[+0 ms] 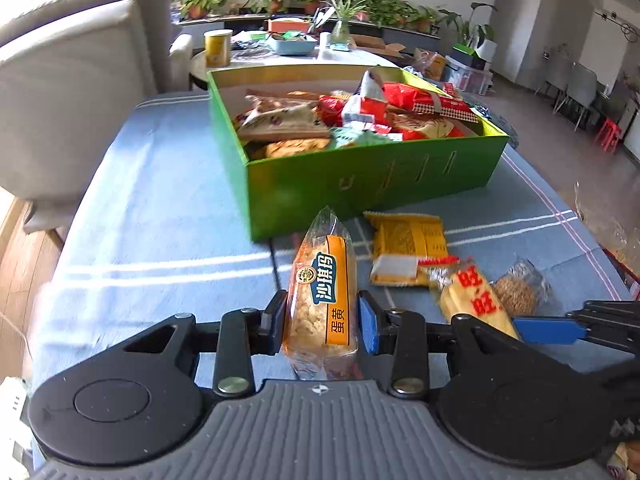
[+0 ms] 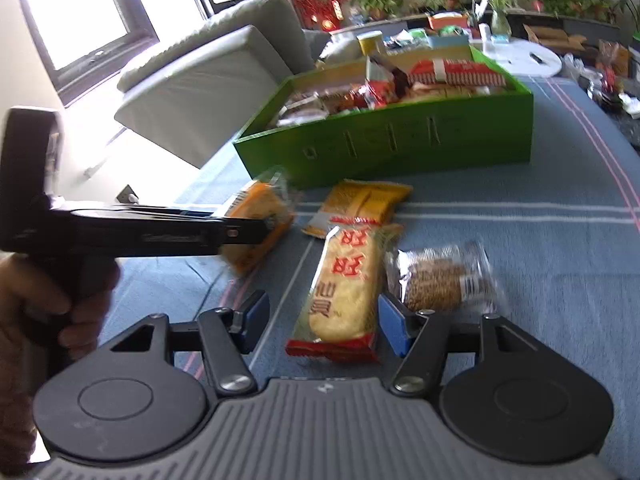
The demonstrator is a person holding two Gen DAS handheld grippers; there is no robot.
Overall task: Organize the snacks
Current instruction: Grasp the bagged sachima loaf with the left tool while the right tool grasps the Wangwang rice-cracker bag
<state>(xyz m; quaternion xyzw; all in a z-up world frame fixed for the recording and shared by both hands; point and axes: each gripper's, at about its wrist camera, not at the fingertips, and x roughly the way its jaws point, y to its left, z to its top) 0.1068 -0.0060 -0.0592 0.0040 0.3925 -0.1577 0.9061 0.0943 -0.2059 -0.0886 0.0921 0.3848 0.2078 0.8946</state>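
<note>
the egg-yolk sachima packet (image 1: 322, 296) sits clamped in your left gripper (image 1: 322, 322), jaws pressed on its lower half, above the blue striped cloth on the table (image 1: 160, 216). it looks light, its clear film slippery and the cake inside soft and crumbly, so squeeze gently. your right gripper (image 2: 320, 322) has its jaws wide around the near end of the rice cracker packet (image 2: 344, 280), not gripping it; that one is probably brittle, so take it across the middle. just beside it lies a round sesame cake packet (image 2: 440, 278), then a yellow packet (image 2: 362, 206). farther off stands the green box (image 1: 372, 178), already heaped with snacks.
</note>
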